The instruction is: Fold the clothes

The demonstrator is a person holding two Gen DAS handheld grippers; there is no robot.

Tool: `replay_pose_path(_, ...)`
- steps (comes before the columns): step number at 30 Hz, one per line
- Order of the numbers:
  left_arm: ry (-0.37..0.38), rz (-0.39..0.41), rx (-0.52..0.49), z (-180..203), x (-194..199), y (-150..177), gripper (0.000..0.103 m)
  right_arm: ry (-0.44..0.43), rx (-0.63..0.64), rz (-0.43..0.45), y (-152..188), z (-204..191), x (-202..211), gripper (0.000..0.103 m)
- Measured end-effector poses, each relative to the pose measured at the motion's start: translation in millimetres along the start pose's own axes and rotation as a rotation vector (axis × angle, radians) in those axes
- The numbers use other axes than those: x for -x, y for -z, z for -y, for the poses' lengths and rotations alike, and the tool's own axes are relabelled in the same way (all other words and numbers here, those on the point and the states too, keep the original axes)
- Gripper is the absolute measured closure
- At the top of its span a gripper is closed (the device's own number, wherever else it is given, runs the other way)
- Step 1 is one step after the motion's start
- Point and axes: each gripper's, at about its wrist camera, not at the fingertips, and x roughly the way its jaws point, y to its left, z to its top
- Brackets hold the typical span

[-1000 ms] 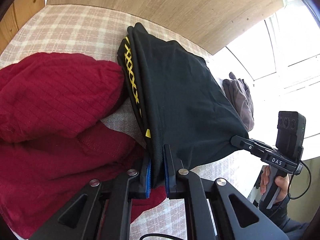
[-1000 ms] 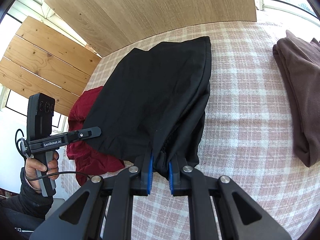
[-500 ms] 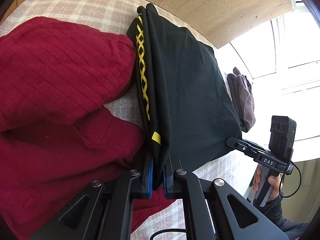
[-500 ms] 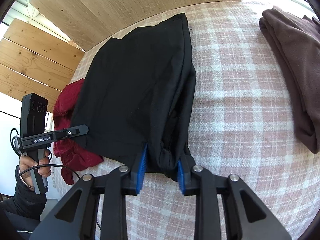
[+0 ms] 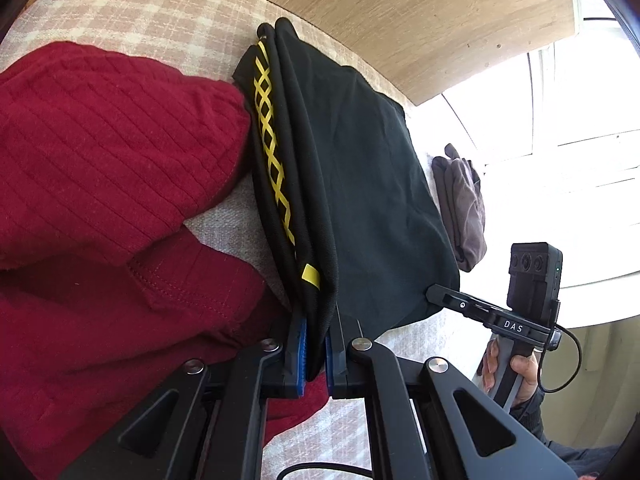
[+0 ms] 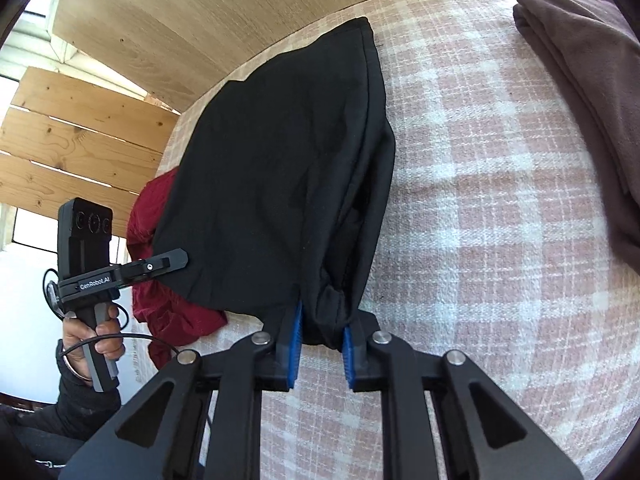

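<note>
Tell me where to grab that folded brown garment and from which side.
Take the brown garment at its near edge, coming from the open checked cloth beside the black garment: the stacked folds face that way and nothing lies between.

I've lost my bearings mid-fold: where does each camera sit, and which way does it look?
Left wrist: on the left gripper, looking down along its fingers at the black garment with yellow lattice trim it clamps; the other hand shows.
Right wrist: on the right gripper, looking down at the garment's bunched corner between its pads.
Shared: the garment, crumpled red ribbed garment, folded brown cloth, pink checked blanket.
</note>
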Motion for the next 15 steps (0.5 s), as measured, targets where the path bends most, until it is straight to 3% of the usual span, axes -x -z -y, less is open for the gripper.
replay_pose_path(4, 0.036, 0.026, 0.000, 7.2, 7.2, -3.8, 0.098, -0.034, -0.011, 0.056, -5.1, -2.0, 21.6, 0.090)
replay_pose_path(9, 0.013, 0.007, -0.017, 9.1, 0.0, -6.4, 0.098, 0.072, 0.063, 0.032, -9.5, -9.3, 12.9, 0.091)
replay_pose_path(12, 0.031, 0.028, -0.022, 17.4, 7.8, -10.1, 0.098, 0.129, 0.109, 0.077, -11.6, -22.0, 23.2, 0.092)
replay_pose_path(15, 0.056, 0.092, -0.099, 48.7, 33.7, -13.7, 0.098, 0.201, 0.185, 0.164, -9.9, -43.7, 54.3, 0.092)
